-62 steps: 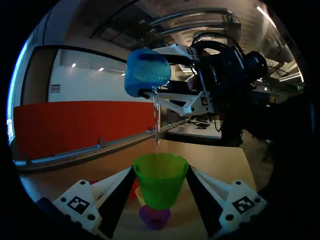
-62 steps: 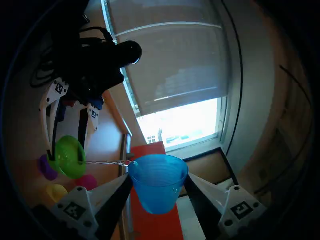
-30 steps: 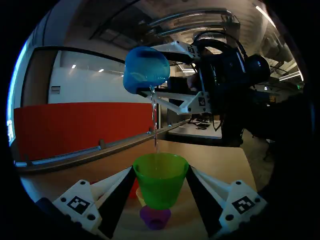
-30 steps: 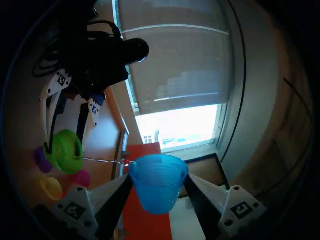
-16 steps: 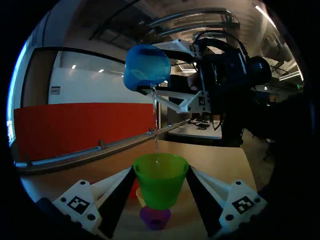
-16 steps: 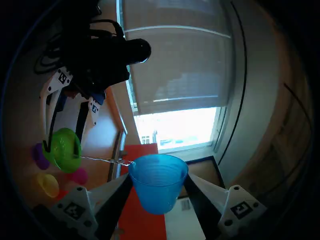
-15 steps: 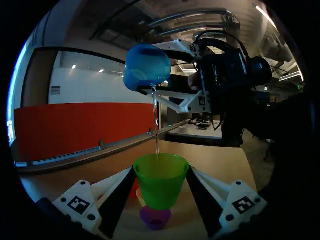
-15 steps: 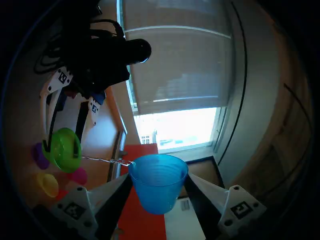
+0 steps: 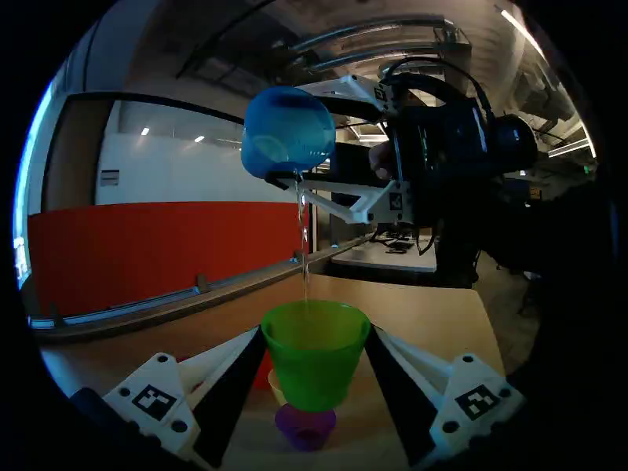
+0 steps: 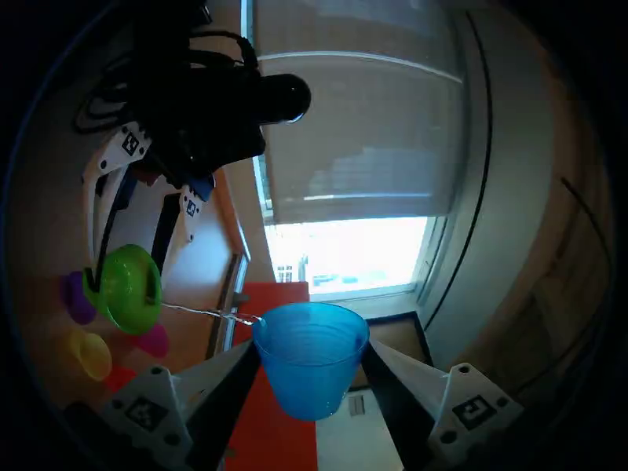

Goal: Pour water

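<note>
Above the green plastic cup (image 9: 315, 365) the left gripper (image 9: 314, 339) clamps, the right gripper (image 10: 309, 351) grips a tilted blue plastic cup (image 10: 310, 377), water (image 9: 303, 235) streaming: seemingly midway.

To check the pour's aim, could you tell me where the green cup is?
In the left gripper view, the green cup is held upright by the left gripper, beneath the tilted blue cup.

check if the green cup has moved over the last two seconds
No. In the left gripper view the green cup sits in the same spot against the orange wall and the table behind it as before.
</note>
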A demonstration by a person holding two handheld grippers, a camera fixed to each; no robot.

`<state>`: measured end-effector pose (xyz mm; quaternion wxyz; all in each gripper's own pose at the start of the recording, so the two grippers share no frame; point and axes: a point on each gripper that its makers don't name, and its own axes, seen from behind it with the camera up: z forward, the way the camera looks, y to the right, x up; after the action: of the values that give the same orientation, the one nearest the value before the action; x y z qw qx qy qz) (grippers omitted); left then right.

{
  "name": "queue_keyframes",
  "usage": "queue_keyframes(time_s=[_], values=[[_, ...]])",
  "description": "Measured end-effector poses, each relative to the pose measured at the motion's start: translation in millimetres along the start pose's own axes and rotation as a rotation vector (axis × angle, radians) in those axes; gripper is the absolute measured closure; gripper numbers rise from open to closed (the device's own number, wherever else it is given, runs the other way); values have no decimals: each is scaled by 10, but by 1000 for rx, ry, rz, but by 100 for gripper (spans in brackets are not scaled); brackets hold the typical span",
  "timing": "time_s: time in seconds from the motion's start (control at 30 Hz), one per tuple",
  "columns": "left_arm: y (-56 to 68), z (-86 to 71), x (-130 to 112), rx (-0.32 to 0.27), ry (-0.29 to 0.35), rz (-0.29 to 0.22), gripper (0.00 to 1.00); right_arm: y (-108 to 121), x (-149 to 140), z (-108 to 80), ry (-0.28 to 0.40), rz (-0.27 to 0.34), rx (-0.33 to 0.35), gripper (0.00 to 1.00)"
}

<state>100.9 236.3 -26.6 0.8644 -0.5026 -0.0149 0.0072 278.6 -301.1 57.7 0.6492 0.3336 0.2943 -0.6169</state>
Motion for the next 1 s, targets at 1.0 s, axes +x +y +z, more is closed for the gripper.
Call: queue_keyframes(time_s=[1.0], values=[[-31, 3, 11, 8, -1, -3, 13, 20, 55, -3, 4, -39, -9, 11]])
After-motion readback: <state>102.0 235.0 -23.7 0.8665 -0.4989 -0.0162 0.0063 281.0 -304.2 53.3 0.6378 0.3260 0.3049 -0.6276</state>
